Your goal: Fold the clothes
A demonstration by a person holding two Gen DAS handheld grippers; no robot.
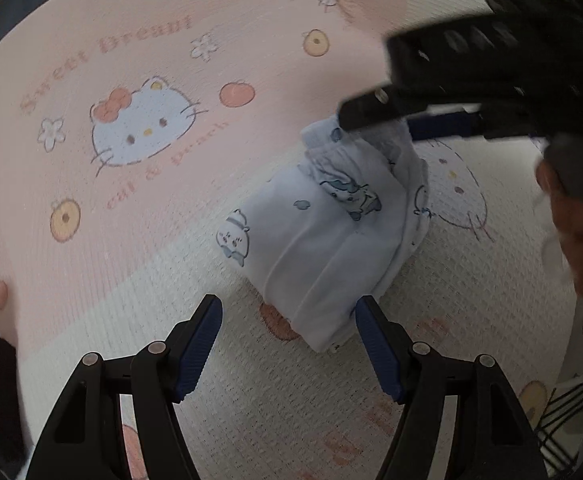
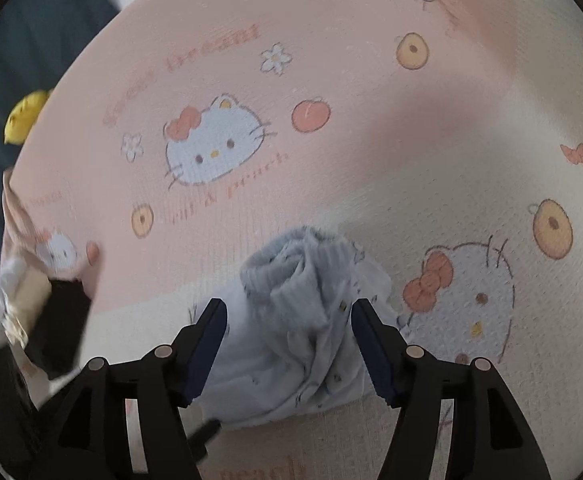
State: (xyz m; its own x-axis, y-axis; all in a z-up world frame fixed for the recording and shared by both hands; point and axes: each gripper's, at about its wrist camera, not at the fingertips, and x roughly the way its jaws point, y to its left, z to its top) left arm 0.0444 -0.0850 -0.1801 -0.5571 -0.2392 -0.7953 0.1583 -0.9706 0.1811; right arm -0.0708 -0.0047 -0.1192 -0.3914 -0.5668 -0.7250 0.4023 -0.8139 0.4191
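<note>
A small pale-blue garment [image 1: 331,236] with cartoon prints lies folded into a compact bundle on a pink and cream Hello Kitty blanket [image 1: 139,80]. My left gripper [image 1: 289,320] is open, its blue pads just short of the bundle's near end. My right gripper [image 1: 375,120] reaches in from the upper right, over the bundle's far ribbed end. In the right wrist view the garment [image 2: 299,320] lies between the open jaws of my right gripper [image 2: 289,320], ribbed collar bunched on top. Neither gripper grips the cloth.
The blanket [image 2: 331,100] covers the whole work surface. A yellow object [image 2: 25,116] lies off its left edge on a dark blue floor. My left gripper's black body [image 2: 51,332] is at lower left. A black-and-white striped cloth [image 1: 563,420] lies at lower right.
</note>
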